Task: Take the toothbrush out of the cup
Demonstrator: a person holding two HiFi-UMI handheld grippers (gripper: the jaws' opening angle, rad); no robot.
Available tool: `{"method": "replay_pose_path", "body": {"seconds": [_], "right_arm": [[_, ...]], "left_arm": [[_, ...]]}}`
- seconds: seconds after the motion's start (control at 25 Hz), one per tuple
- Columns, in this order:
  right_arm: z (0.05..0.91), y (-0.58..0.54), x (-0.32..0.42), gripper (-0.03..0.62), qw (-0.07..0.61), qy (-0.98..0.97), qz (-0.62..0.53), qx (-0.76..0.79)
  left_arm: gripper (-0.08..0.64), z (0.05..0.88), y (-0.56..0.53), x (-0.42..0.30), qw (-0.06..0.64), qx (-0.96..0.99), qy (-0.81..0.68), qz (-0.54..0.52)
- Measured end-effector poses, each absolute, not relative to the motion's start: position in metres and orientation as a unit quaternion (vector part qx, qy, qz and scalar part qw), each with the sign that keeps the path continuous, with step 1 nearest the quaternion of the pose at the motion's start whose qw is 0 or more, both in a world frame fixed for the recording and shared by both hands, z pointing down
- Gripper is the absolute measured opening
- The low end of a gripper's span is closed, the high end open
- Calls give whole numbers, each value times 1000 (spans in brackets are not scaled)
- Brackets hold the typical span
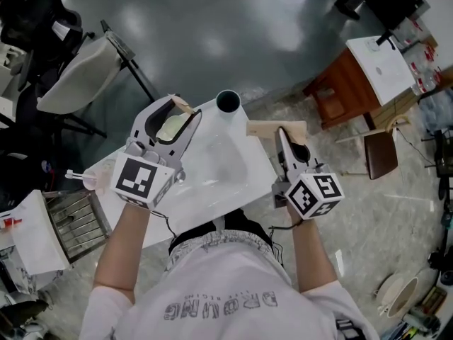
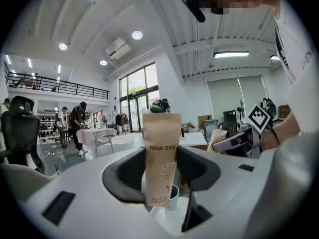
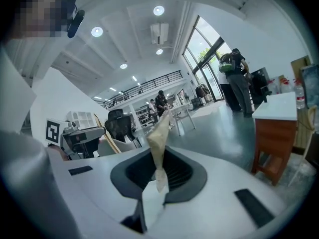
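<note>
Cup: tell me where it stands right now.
Head view: the cup stands at the white table's far edge, centre, just beyond the left gripper and its toothbrush packet.

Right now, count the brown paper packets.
2. One packet is held in the left hand-held gripper, the other packet pinched in the right hand-held gripper; the cup may hide more.

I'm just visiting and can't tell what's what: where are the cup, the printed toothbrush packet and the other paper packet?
cup (image 1: 228,101), head view, dark inside of its mouth
printed toothbrush packet (image 2: 160,158), left gripper view, middle of its front face
other paper packet (image 3: 157,142), right gripper view, its upper edge-on part
</note>
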State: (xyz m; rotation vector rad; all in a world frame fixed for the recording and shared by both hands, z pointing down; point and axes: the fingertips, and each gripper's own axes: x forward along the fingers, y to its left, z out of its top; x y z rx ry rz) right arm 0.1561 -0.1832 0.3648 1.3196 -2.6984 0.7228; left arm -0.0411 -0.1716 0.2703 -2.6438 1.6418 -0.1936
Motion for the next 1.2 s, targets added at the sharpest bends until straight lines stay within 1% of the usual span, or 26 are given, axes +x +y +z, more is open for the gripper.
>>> {"method": "replay_pose_path", "body": {"seconds": [0.64,1.2], "right_arm": [[347,-168,96,43,34,-897,214,384],[333,-159,62,43,29,-921,194,335]], "left_arm": [[212,261,-138,-96,12,-829,558,-35],[210,247,-119,-121,15,-812,583,-20]]}}
